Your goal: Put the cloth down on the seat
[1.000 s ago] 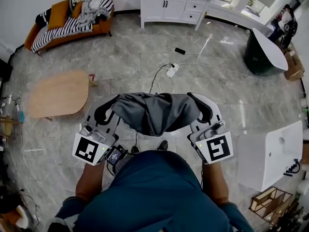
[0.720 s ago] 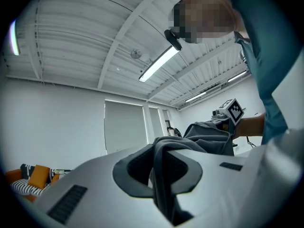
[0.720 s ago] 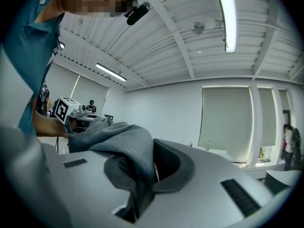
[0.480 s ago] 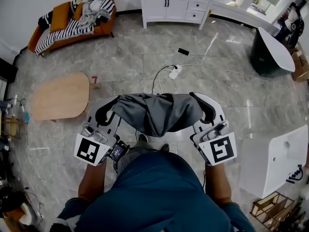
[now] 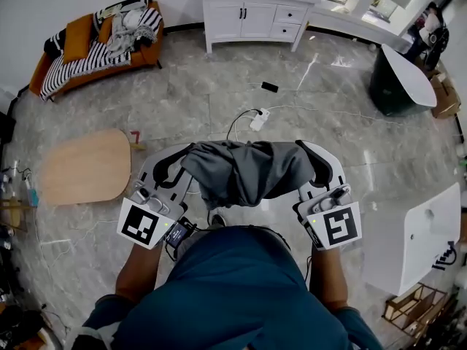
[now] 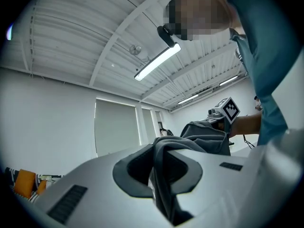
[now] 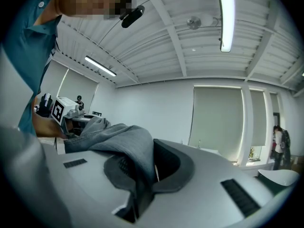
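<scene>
A grey cloth [image 5: 248,172] hangs bunched between my two grippers, in front of the person's chest and above the floor. My left gripper [image 5: 177,163] is shut on its left end, and in the left gripper view the cloth [image 6: 167,184] runs pinched between the jaws. My right gripper [image 5: 315,162] is shut on the right end, where the cloth [image 7: 124,146] drapes over the jaws. The seat, an orange sofa [image 5: 69,63] with a striped blanket and loose clothes on it, stands far off at the upper left by the wall.
A low wooden table [image 5: 86,166] sits on the floor to the left. A white cabinet [image 5: 252,9] stands against the far wall. A power strip [image 5: 258,118] with cables lies ahead on the floor. A round white table [image 5: 407,70] and a white unit [image 5: 423,232] are on the right.
The person has stepped forward with the cloth still held in both grippers. The power strip and floor ahead have come nearer, and the cabinet has shifted left in the head view.
</scene>
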`<state>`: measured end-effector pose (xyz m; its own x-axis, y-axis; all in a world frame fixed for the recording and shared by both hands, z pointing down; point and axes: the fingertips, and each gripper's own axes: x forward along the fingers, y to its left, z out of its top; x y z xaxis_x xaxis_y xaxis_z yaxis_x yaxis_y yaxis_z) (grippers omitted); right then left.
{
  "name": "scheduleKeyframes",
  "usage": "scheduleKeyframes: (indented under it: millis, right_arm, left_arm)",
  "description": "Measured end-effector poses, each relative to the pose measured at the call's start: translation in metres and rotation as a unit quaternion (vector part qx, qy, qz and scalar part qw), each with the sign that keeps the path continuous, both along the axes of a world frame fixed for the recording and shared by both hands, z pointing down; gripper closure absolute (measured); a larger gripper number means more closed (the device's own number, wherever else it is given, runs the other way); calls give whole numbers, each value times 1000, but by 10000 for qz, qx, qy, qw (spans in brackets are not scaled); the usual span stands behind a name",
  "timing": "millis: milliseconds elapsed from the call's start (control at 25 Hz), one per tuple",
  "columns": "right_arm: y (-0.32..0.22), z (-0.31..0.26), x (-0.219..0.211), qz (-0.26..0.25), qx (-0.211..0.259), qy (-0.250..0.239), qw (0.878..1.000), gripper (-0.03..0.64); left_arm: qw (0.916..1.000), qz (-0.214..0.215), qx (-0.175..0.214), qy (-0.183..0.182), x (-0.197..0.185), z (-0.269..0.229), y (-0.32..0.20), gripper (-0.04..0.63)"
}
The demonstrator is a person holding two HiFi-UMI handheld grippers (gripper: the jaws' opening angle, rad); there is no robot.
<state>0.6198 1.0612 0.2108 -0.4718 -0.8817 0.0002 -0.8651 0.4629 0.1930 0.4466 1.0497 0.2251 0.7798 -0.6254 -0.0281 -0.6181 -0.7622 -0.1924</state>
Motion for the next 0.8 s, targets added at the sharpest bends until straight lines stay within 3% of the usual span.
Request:
scheduleKeyframes:
  millis: [400,800]
  right_arm:
    - [-54,8,-5,-133,-137,4,9998,584]
    - [-123,5,41,-733,-139,-22,9972,584]
  left_arm:
    - [9999,-34,-114,-4,-2,9,-59,571]
    - [9977,-678,-7,-9,44,2,-117,571]
